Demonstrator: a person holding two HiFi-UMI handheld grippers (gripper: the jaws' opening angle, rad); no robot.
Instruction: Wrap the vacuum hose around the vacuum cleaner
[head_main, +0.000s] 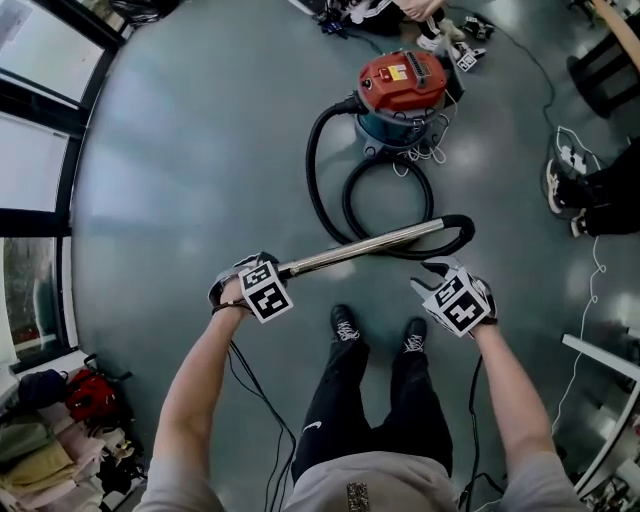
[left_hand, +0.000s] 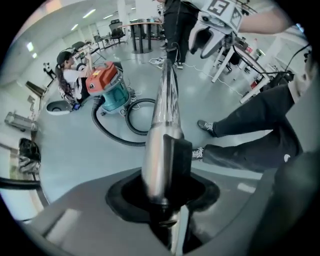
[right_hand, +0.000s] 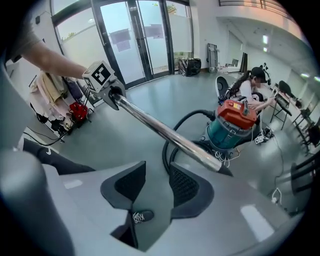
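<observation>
The vacuum cleaner (head_main: 405, 88) has a red top and a teal body and stands on the grey floor ahead of me. Its black hose (head_main: 322, 190) loops over the floor in front of it and bends into a shiny metal wand (head_main: 365, 246). My left gripper (head_main: 262, 272) is shut on the wand's near end (left_hand: 161, 150), holding it above the floor. My right gripper (head_main: 442, 270) is open and empty, just below the hose bend (head_main: 462, 232). In the right gripper view the wand (right_hand: 165, 131) crosses above the spread jaws of my right gripper (right_hand: 156, 174), apart from them.
A person (right_hand: 251, 82) crouches right behind the vacuum. Another person's legs and shoes (head_main: 590, 190) are at the right. White cables (head_main: 595, 270) trail over the floor there. Bags (head_main: 88, 398) lie at the lower left beside glass doors (right_hand: 135, 37). My shoes (head_main: 345, 325) stand below the wand.
</observation>
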